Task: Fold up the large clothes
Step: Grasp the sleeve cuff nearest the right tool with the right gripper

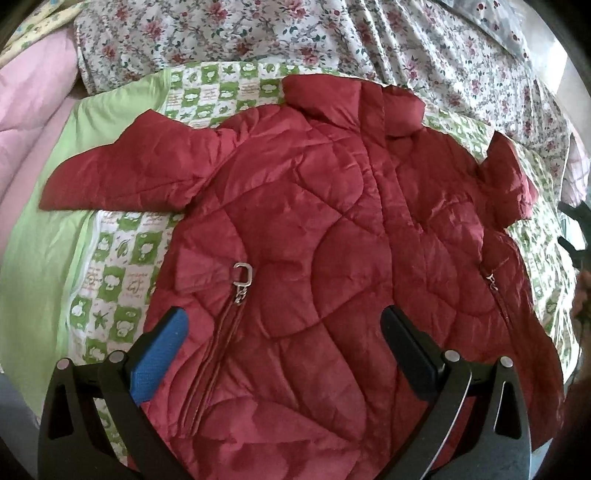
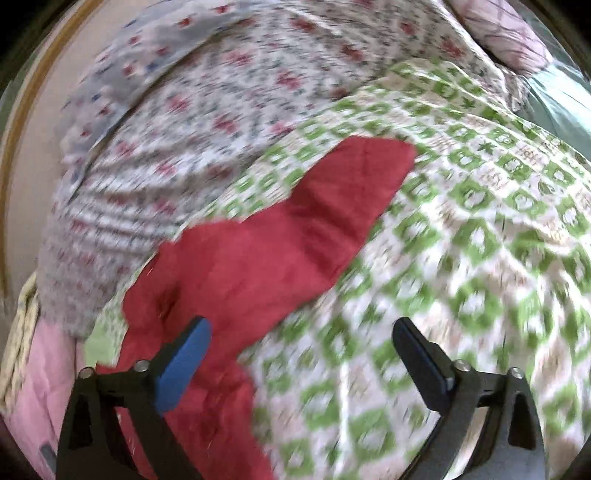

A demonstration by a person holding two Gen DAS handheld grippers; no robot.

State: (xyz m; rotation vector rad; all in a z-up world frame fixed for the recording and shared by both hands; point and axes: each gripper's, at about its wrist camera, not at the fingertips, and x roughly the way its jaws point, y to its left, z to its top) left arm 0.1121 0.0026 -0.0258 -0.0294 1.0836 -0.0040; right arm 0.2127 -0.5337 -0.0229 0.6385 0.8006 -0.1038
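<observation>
A dark red quilted jacket [image 1: 314,236] lies spread front-up on a green-and-white patterned quilt [image 1: 122,266], collar at the far side, both sleeves out. A metal zip pull [image 1: 242,280] marks its left pocket. My left gripper [image 1: 284,328] hovers over the jacket's lower body, jaws wide open with nothing between them. In the blurred right wrist view one red sleeve [image 2: 295,229] stretches away up to the right across the quilt [image 2: 461,258]. My right gripper [image 2: 301,339] is open above the sleeve's near edge and the quilt, with only its left blue pad [image 2: 181,369] over red fabric.
A floral sheet [image 1: 332,40] covers the bed beyond the quilt. Pink bedding [image 1: 33,103] lies at the left, and a plain green quilt border [image 1: 40,266] runs beside it. A wooden bed frame edge [image 2: 33,110] and a pink pillow [image 2: 498,33] show in the right wrist view.
</observation>
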